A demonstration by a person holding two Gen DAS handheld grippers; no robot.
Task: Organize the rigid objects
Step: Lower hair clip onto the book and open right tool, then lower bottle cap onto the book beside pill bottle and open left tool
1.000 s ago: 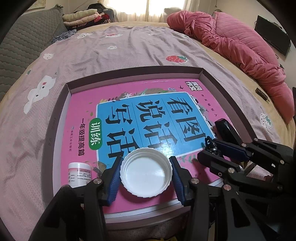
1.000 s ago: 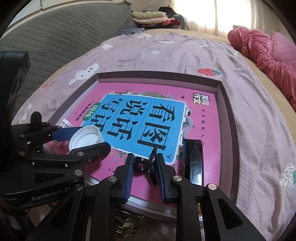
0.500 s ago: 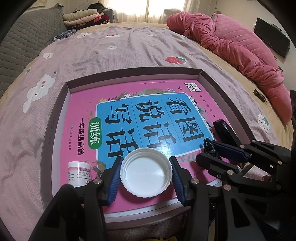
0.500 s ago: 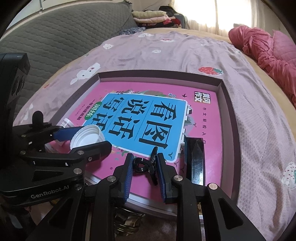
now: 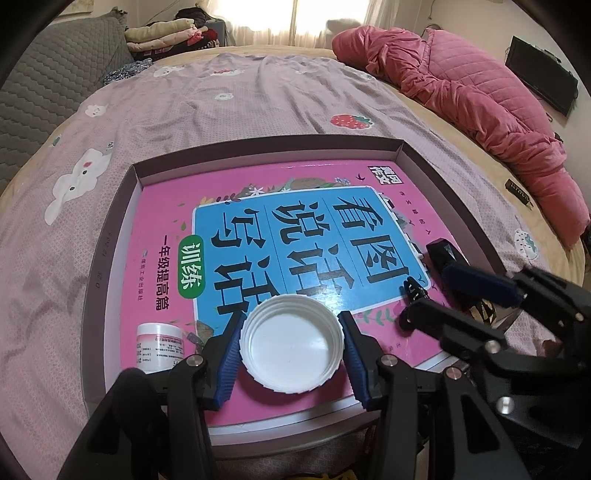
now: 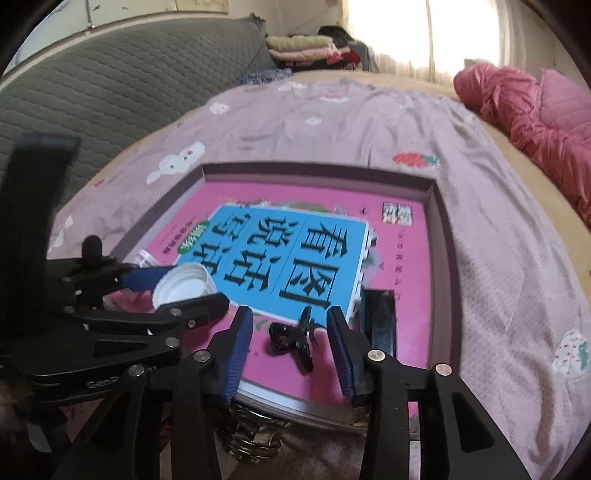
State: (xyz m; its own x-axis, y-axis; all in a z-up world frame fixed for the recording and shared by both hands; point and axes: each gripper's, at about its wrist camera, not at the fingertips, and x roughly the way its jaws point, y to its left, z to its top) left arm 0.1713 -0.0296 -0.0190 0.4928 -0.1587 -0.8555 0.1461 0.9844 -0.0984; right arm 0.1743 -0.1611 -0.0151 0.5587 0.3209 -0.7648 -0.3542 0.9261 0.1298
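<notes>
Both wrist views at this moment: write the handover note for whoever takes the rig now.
Left gripper: fingers against the white lid, open side up, over the pink book.
Right gripper: open, the black clip lies loose between its fingers on the book.
The book, a white jar and a black box are in the tray.
Left to do: place the lid.

A pink quilted duvet (image 5: 480,96) lies bunched on the lilac bedsheet (image 5: 240,99), folded clothes (image 5: 166,35) beyond
</notes>
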